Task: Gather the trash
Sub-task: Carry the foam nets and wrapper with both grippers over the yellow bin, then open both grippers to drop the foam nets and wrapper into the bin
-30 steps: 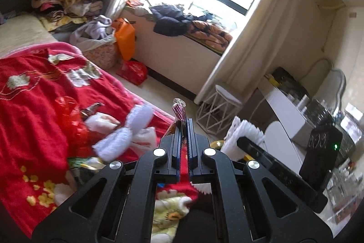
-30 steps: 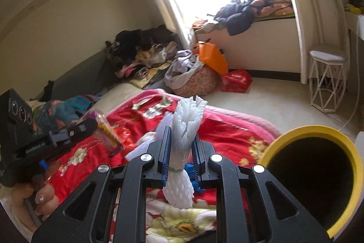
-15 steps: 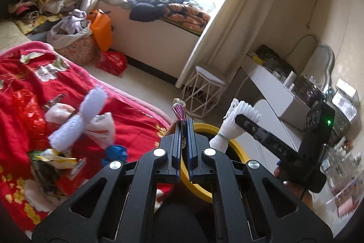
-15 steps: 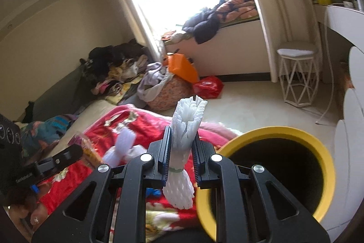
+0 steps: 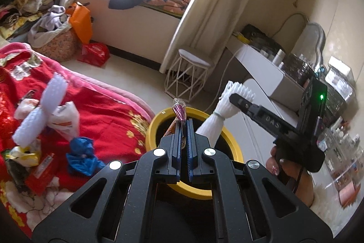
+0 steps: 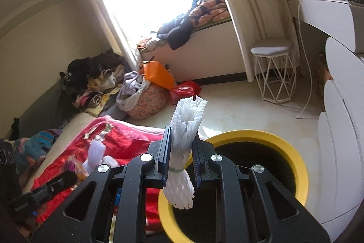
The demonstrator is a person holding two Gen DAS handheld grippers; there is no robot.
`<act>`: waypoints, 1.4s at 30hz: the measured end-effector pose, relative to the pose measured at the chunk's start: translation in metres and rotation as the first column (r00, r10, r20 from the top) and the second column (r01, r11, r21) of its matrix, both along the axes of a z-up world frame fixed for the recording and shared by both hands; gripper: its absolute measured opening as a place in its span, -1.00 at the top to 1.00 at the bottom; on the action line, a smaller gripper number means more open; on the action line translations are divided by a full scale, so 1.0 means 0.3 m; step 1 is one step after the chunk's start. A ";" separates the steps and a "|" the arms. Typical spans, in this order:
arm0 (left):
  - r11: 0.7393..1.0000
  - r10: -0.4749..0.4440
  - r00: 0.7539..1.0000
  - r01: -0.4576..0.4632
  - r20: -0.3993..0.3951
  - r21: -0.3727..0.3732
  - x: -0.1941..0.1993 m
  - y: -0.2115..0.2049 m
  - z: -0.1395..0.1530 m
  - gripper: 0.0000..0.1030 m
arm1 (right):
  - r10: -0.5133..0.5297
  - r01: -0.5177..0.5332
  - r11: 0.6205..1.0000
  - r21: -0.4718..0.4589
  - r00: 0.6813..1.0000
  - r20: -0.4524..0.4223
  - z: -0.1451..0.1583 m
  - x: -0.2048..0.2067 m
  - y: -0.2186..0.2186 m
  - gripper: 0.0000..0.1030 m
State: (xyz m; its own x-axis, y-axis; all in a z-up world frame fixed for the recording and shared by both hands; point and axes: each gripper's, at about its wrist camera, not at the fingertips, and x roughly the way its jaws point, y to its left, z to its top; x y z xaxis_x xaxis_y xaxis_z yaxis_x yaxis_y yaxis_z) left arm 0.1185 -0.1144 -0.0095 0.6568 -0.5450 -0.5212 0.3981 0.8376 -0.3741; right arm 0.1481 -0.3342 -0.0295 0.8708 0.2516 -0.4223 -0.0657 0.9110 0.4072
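Both jaws clamped, right gripper (image 6: 179, 159) on foam net (image 6: 185, 129), left gripper (image 5: 184, 142) on wrapper (image 5: 179, 109): centre over yellow bin (image 6: 293, 152) w/ load inside rim, then release.

The bin (image 5: 157, 122) interior is dark; its contents cannot be told.

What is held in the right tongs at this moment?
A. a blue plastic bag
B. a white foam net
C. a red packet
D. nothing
B: the right tongs are shut on a white foam net, tied with a band, held by the rim of the yellow bin.
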 end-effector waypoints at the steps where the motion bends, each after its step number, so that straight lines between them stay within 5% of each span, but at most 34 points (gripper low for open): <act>1: 1.000 -0.011 1.000 0.011 -0.005 0.004 0.004 -0.010 -0.009 0.96 | -0.008 0.008 1.000 0.000 1.000 -0.004 -0.006 0.002 -0.011 0.68; 23: 0.983 -0.175 0.979 0.179 -0.104 0.030 0.109 -0.235 -0.193 0.95 | -0.084 0.088 0.996 0.031 0.990 -0.110 -0.135 0.059 -0.177 0.63; 25: 0.984 -0.168 0.979 0.174 -0.116 0.043 0.126 -0.243 -0.219 0.80 | -0.084 0.090 0.995 0.039 0.988 -0.128 -0.146 0.064 -0.187 0.63; 26: 0.984 -0.169 0.978 0.175 -0.118 0.044 0.128 -0.245 -0.225 0.55 | -0.078 0.085 0.996 0.042 0.987 -0.140 -0.152 0.068 -0.191 0.62; 32: 0.987 -0.135 0.984 0.144 -0.116 0.074 0.119 -0.223 -0.240 -0.21 | -0.067 0.077 0.996 0.048 0.982 -0.178 -0.180 0.074 -0.184 0.27; 36: 0.987 -0.138 0.983 0.146 -0.124 0.064 0.111 -0.208 -0.241 -0.46 | -0.064 0.071 0.997 0.035 0.981 -0.181 -0.180 0.075 -0.169 0.22; 42: 0.984 -0.120 0.985 0.134 -0.122 0.118 0.101 -0.190 -0.248 -0.52 | -0.057 0.060 0.998 0.017 0.986 -0.155 -0.145 0.059 -0.143 0.08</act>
